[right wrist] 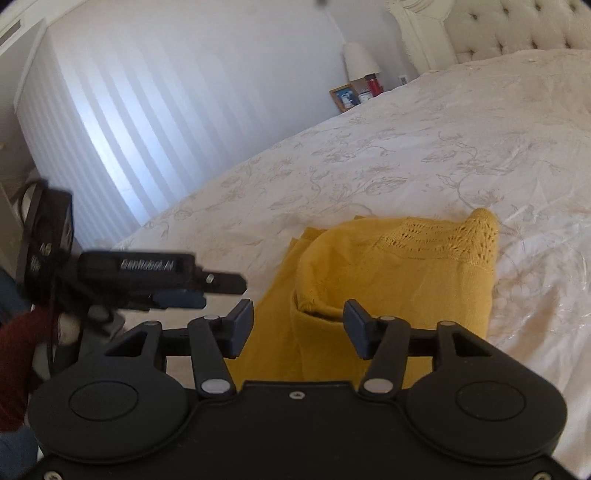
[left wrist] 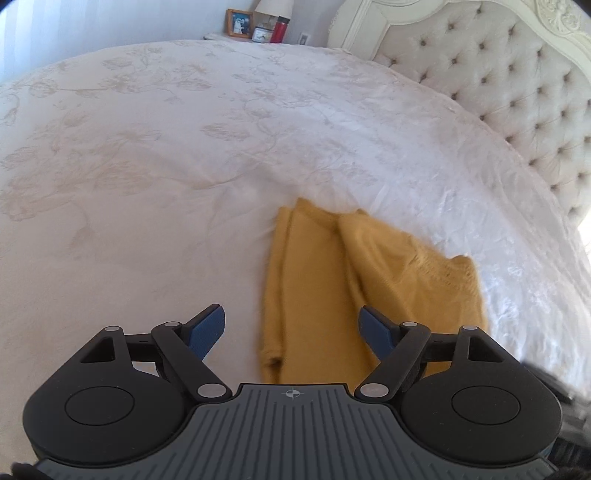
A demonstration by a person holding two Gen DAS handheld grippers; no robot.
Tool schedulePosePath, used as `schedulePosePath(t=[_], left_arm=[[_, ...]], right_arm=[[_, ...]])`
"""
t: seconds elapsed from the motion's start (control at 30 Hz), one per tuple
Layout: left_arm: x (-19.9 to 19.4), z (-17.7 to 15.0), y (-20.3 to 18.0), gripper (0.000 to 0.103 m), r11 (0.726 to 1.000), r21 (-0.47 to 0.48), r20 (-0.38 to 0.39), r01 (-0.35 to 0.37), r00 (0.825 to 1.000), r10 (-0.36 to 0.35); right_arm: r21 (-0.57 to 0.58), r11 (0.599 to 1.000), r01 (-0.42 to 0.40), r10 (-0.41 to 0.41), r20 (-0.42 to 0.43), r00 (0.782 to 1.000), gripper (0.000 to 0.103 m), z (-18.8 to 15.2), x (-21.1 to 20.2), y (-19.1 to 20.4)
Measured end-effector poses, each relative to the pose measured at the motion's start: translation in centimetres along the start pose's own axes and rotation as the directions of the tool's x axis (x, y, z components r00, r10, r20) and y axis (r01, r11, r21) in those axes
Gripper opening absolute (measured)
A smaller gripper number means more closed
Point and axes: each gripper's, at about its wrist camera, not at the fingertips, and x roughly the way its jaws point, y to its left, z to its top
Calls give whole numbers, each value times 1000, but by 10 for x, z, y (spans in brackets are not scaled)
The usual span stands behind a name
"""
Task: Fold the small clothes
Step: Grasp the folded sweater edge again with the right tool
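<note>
From the left wrist view, we see the yellow knit garment (left wrist: 354, 280) lying on the white embroidered bedspread (left wrist: 166, 147), already doubled over itself in long layers, with its near end running under the left gripper (left wrist: 293, 332). That gripper's blue pads stand wide apart, released, with nothing pressed between them; the garment lies below the gap rather than in it. A tufted headboard (left wrist: 517, 85) rises at the far right, and a nightstand with a framed photo (left wrist: 239, 23) and a red bottle (left wrist: 279, 27) sits well beyond the bed. We judge the knit to be light, soft and floppy: it should drape and sag wherever it is not supported, and the loose weave will likely stretch if tugged by a single point. Over in the right wrist view, the right gripper (right wrist: 298, 325) hovers just above the same garment (right wrist: 399, 280), fingers parted and holding nothing, while the left gripper (right wrist: 162, 284) shows at the left edge, off the cloth. Here the upper fold bulges into a rounded lip, and an openwork lace band (right wrist: 443, 238) runs along the far edge. We would avoid pinching the lace, which looks the most snag-prone part, and instead take the thicker folded edges near the corners, one in each gripper, so the layers lift together and the fold stays square.
</note>
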Motion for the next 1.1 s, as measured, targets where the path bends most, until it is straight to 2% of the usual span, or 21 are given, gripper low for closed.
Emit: schedulePosePath(t=[0.07, 0.3, 0.4, 0.53, 0.6, 0.63, 0.67, 0.83, 0.97, 1.03, 1.1], left_arm=[[7, 7, -5, 79, 999, -10, -25, 32, 999, -32], [33, 20, -20, 79, 995, -11, -122, 100, 987, -100], [46, 22, -27, 79, 996, -4, -146, 90, 985, -90], [58, 26, -31, 79, 997, -4, -158, 83, 984, -83], [65, 28, -32, 79, 997, -7, -170, 83, 982, -83], [70, 29, -32, 79, 996, -11, -176, 85, 981, -85], [74, 30, -33, 79, 996, -15, -182, 84, 980, -85], [93, 38, -38, 79, 994, -15, -198, 105, 975, -106], [102, 43, -47, 77, 992, 41, -206, 123, 972, -112], [101, 44, -53, 66, 988, 66, -190, 140, 974, -125], [102, 45, -57, 55, 990, 71, -174, 125, 979, -111]], right_arm=[[-74, 996, 59, -57, 23, 998, 72, -1, 0, 10], [-130, 976, 174, -177, -17, 984, 77, -10, 12, 8], [-78, 984, 163, -166, -32, 986, 78, -12, 11, -2], [-17, 994, 110, -110, -55, 992, 77, -13, 14, -10], [30, 998, 47, -45, -65, 997, 59, -15, 17, -12], [43, 999, 28, -25, -77, 997, 33, -16, 20, -11], [42, 999, 14, -10, -90, 996, 12, -17, 22, -9], [-48, 999, -10, 4, -118, 993, 13, -20, 25, 12], [-53, 998, -35, 29, -118, 993, 13, -20, 23, 15], [-55, 998, -35, 28, -116, 993, 13, -19, 22, 14], [-50, 998, -42, 37, -112, 993, 13, -18, 22, 14]])
